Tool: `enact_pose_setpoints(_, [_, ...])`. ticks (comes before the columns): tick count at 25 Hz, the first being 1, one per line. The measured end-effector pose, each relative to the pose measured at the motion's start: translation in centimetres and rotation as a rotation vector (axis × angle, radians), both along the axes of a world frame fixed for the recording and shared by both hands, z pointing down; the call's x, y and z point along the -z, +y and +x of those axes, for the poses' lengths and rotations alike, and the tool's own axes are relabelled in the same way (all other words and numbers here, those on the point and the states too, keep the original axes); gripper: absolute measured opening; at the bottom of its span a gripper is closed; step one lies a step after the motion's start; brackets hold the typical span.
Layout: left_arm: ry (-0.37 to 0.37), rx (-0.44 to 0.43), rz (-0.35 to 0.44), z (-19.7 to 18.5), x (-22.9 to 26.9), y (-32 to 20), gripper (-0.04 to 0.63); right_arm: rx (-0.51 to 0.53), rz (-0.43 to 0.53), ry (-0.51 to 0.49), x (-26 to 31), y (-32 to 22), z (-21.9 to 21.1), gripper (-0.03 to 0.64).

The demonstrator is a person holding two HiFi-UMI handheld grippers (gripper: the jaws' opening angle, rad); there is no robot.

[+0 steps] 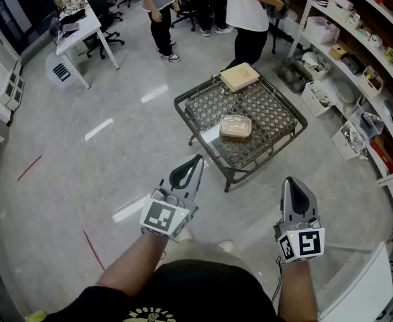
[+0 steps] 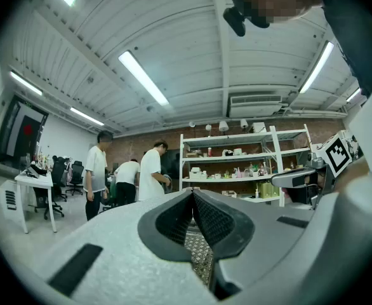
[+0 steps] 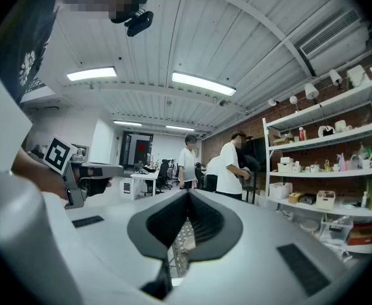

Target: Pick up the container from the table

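A clear lidded container (image 1: 235,126) with pale contents lies in the middle of a low metal mesh table (image 1: 277,116) ahead of me. Both grippers hover level over the floor, short of the table's near corner and apart from the container. My left gripper (image 1: 195,161) is shut with nothing between its jaws; its tips meet in the left gripper view (image 2: 193,193). My right gripper (image 1: 292,182) is also shut and empty, with its tips together in the right gripper view (image 3: 187,194). Through the slit under each pair of jaws only a strip of the table mesh (image 2: 200,254) shows.
A flat tan box (image 1: 239,76) lies on the table's far corner. A person in a white shirt (image 1: 247,9) stands just behind the table, others further back. Shelving (image 1: 364,66) with bins lines the right side. A white desk (image 1: 82,29) and office chairs stand at the far left.
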State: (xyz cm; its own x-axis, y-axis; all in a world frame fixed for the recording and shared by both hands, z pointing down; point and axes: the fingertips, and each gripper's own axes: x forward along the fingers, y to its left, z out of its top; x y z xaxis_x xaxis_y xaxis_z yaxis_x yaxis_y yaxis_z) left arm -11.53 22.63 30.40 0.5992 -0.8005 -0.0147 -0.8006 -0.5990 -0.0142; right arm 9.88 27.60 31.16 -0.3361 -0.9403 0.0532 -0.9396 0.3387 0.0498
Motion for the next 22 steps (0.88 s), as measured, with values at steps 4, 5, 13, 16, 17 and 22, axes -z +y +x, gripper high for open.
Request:
enact_pose_setpoints(4, [-0.005, 0.023, 0.01, 1.1, 0.5, 0.1, 0.009, 0.02, -0.001, -0.051, 0.3, -0.1, 1.1, 0.008])
enact_pose_setpoints(5, [-0.004, 0.029, 0.013, 1.3, 0.6, 0.2, 0.009, 0.025, 0.0, -0.064, 0.4, -0.1, 1.3, 0.008])
enact_pose_setpoints(13, [-0.017, 0.093, 0.004, 1.6, 0.6, 1.3, 0.009, 0.048, 0.006, -0.038, -0.2, 0.4, 2.7, 0.008])
enact_pose_setpoints(16, [-0.03, 0.102, -0.006, 1.6, 0.4, 1.8, 0.009, 0.043, 0.006, -0.049, -0.1, 0.4, 3.3, 0.008])
enact_pose_setpoints(17, [-0.033, 0.104, -0.008, 1.6, 0.3, 1.9, 0.009, 0.043, 0.006, -0.05, -0.2, 0.4, 3.4, 0.008])
enact_pose_setpoints(22, [-0.029, 0.095, 0.0, 2.1, 0.1, 1.7, 0.009, 0.053, 0.01, -0.038, -0.2, -0.1, 3.5, 0.008])
